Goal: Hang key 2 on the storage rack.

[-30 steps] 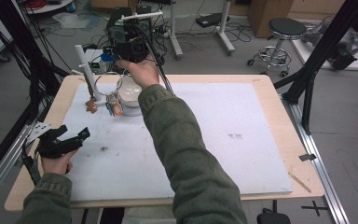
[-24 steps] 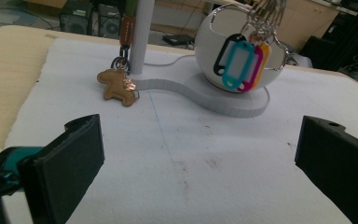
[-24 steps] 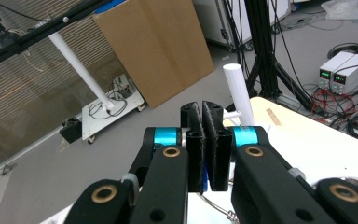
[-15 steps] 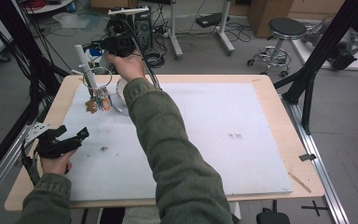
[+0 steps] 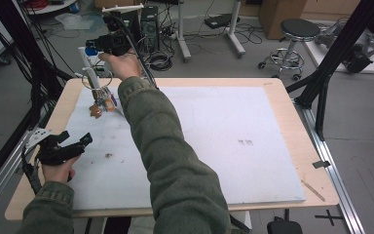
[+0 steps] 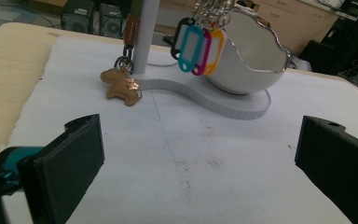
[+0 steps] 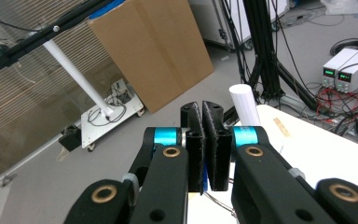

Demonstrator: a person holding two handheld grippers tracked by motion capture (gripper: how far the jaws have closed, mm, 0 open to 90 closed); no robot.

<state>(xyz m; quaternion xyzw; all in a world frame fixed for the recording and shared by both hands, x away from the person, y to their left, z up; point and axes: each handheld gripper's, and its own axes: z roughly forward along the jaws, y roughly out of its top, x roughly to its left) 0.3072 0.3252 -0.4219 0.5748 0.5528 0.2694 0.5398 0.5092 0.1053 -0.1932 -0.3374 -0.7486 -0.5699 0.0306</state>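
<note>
Since the earlier frame the right gripper (image 5: 108,43) has risen past the table's (image 5: 292,112) far edge, jaws clenched together on nothing visible, the white post (image 7: 244,105) just beyond them. The left gripper (image 5: 61,147) has stayed put, jaws released; bare white mat (image 6: 205,163) lies between them, the key tags (image 6: 196,43) and white bowl (image 6: 254,60) ahead.

High view looking forward and down over the white foam mat (image 5: 214,146), left gripper view low and close facing the white upright post (image 6: 145,32), right gripper view raised at the table's far edge, same post (image 7: 243,105) shared
</note>
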